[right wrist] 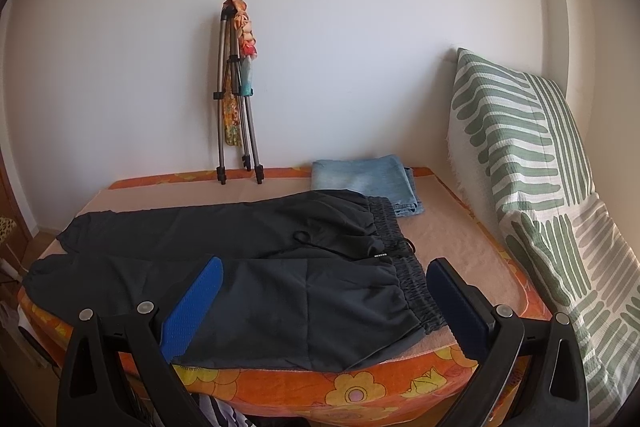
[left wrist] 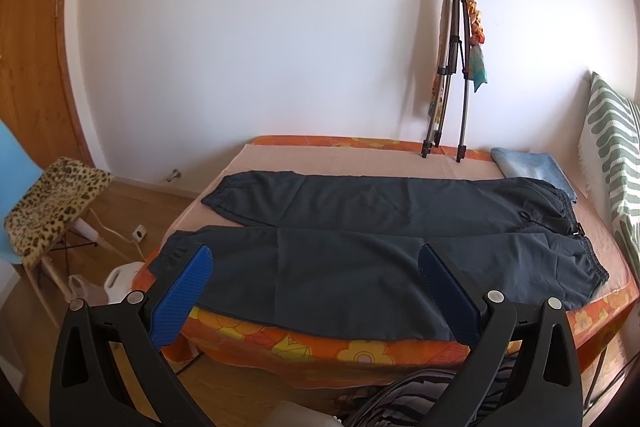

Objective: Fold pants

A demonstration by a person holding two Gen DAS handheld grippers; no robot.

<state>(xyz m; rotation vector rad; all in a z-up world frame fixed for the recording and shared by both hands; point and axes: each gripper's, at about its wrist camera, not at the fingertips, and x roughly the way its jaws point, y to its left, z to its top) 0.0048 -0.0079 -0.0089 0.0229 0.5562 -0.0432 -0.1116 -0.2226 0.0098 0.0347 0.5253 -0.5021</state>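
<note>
Dark grey pants point(left wrist: 360, 247) lie spread flat on the bed point(left wrist: 340, 351), both legs pointing left, elastic waistband at the right. They also show in the right wrist view point(right wrist: 280, 267), with the waistband point(right wrist: 412, 283) near the right. My left gripper point(left wrist: 314, 267) is open and empty, held above the near leg. My right gripper point(right wrist: 324, 275) is open and empty, held above the near hip and waistband. Neither touches the cloth.
Folded blue jeans point(right wrist: 364, 179) lie at the bed's far right. A tripod point(right wrist: 236, 107) with scarves leans on the wall. A green-striped pillow point(right wrist: 532, 167) stands at the right. A leopard-print chair point(left wrist: 52, 207) stands on the floor at the left.
</note>
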